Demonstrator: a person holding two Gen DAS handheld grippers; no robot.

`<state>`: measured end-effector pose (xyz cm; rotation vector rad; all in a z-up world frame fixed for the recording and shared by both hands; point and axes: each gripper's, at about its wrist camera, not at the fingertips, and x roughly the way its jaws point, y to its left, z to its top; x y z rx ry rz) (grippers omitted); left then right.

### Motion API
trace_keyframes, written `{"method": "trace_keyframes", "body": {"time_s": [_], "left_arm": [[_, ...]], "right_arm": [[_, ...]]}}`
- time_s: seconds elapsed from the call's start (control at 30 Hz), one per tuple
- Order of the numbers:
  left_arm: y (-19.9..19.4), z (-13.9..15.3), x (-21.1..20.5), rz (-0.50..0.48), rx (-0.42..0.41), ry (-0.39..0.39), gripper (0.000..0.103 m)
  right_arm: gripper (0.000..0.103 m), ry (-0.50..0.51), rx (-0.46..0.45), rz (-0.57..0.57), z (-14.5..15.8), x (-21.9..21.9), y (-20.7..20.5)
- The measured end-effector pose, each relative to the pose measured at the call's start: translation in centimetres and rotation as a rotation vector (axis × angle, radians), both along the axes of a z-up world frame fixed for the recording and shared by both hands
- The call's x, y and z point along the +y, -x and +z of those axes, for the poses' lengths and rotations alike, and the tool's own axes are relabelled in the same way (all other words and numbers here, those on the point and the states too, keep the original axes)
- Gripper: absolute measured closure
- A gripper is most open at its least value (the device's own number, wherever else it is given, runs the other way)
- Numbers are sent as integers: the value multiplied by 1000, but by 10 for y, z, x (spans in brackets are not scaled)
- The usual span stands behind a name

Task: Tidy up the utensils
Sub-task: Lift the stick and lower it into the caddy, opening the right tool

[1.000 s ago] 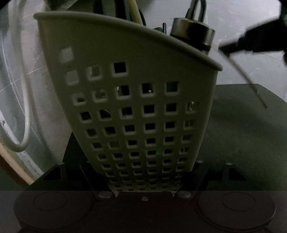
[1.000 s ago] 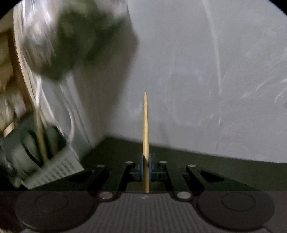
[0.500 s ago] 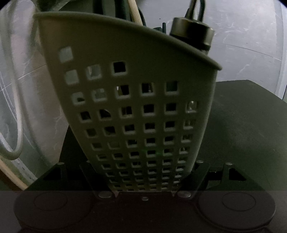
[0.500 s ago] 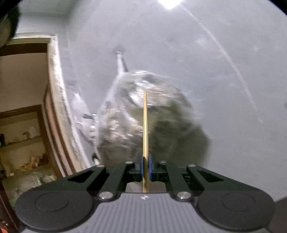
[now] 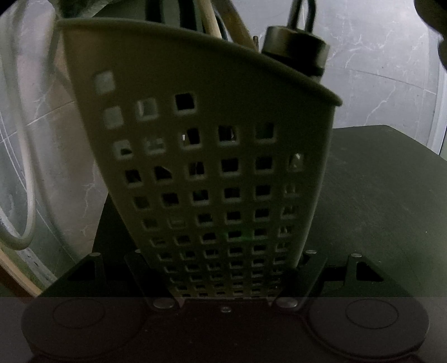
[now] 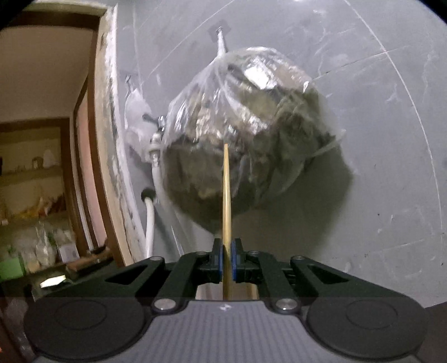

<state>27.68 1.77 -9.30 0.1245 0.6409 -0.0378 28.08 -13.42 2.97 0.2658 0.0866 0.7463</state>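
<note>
A pale perforated utensil basket (image 5: 212,173) fills the left wrist view, standing on a dark mat (image 5: 385,201). My left gripper (image 5: 223,279) is shut on the basket's lower part, fingers pressed to both sides. Several utensils stick out of its top, among them a wooden handle (image 5: 208,16) and a metal-capped tool (image 5: 296,53). In the right wrist view my right gripper (image 6: 226,261) is shut on a thin wooden chopstick (image 6: 226,195), which points straight ahead between the blue pads (image 6: 220,261). The basket is not visible in that view.
A clear plastic bag (image 6: 245,134) stuffed with dark material hangs on the grey wall ahead of the right gripper. A white hose (image 6: 149,223) and a wooden door frame (image 6: 103,139) stand to its left, with shelves (image 6: 33,178) beyond. A white cable (image 5: 19,139) loops left of the basket.
The right gripper with the chopstick has swung away from the basket and up, now facing the hanging bag on the wall. It has left the left wrist view. The left gripper keeps holding the basket.
</note>
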Motion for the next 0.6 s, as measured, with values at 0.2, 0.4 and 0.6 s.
{"method": "trace_keyframes", "body": {"time_s": [0.2, 0.4, 0.6], "left_arm": [[3, 0, -2, 0, -3, -4, 26], [4, 2, -4, 1, -4, -8, 26], [4, 0, -5, 5, -6, -12, 25]], "right_arm": [[95, 71, -38, 10, -20, 3, 20], [95, 96, -33, 9, -27, -2, 26], [93, 143, 5, 18, -34, -8, 28]]}}
